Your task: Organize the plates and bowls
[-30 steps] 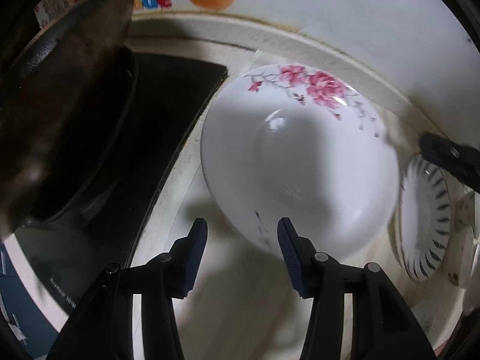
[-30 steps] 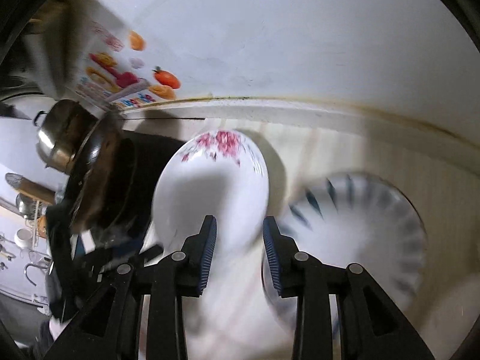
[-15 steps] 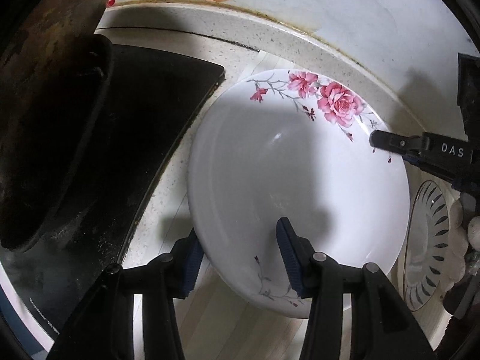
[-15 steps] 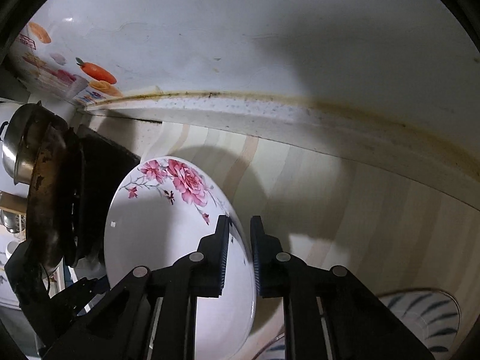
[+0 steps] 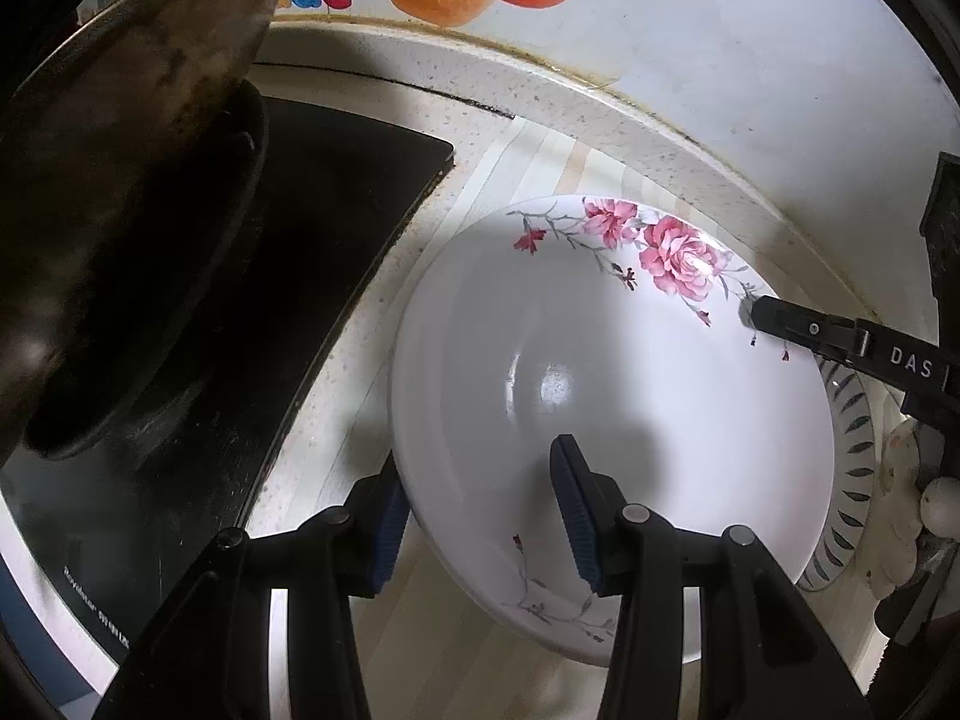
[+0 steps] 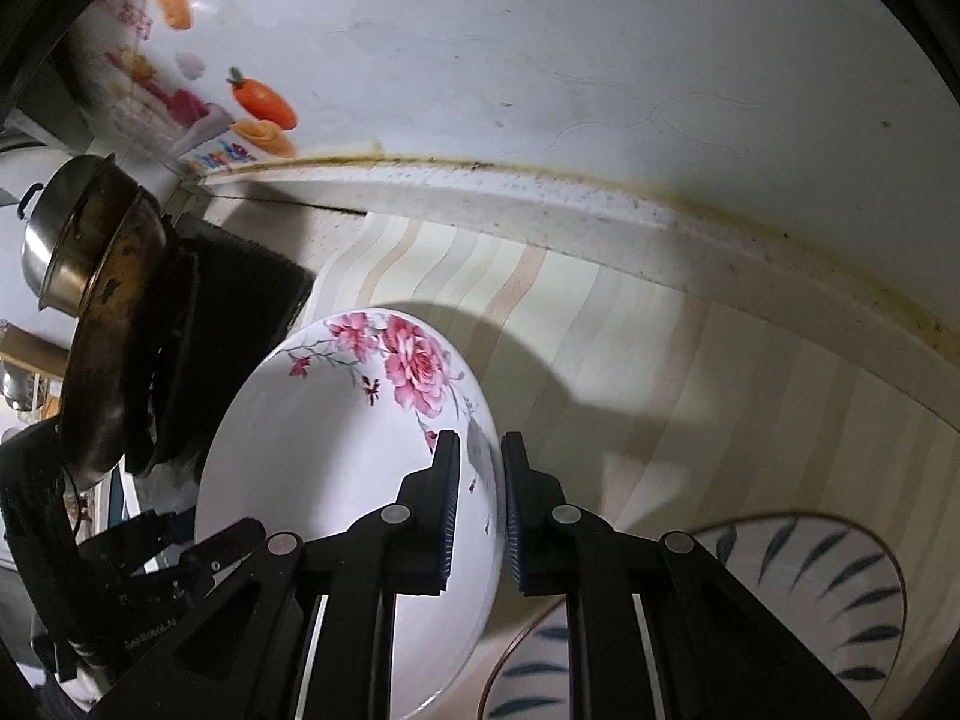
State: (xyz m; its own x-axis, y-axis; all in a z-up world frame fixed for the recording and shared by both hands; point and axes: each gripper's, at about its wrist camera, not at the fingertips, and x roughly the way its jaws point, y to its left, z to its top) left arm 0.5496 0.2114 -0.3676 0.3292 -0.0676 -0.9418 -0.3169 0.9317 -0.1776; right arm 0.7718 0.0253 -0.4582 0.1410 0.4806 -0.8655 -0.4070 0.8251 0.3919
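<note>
A white bowl with pink roses (image 5: 630, 396) is tilted above the striped counter. My right gripper (image 6: 480, 483) is shut on its right rim; the bowl (image 6: 336, 456) fills the lower left of the right wrist view. My left gripper (image 5: 480, 516) is open, its fingers straddling the bowl's near-left rim, one finger inside and one outside. The right gripper's finger (image 5: 798, 327) shows on the far rim in the left wrist view. A plate with dark leaf marks (image 6: 798, 612) lies on the counter under and right of the bowl, and also shows in the left wrist view (image 5: 852, 468).
A black stove top (image 5: 288, 276) with a dark wok (image 5: 126, 192) stands left of the bowl. A steel pot (image 6: 66, 240) sits behind the wok. The white wall (image 6: 600, 60) and the counter's raised back edge (image 6: 600, 222) run behind.
The right gripper closed on the bowl's rim and tilted the bowl up off the leaf-marked plate. The left gripper moved in so its open fingers straddle the near rim.
</note>
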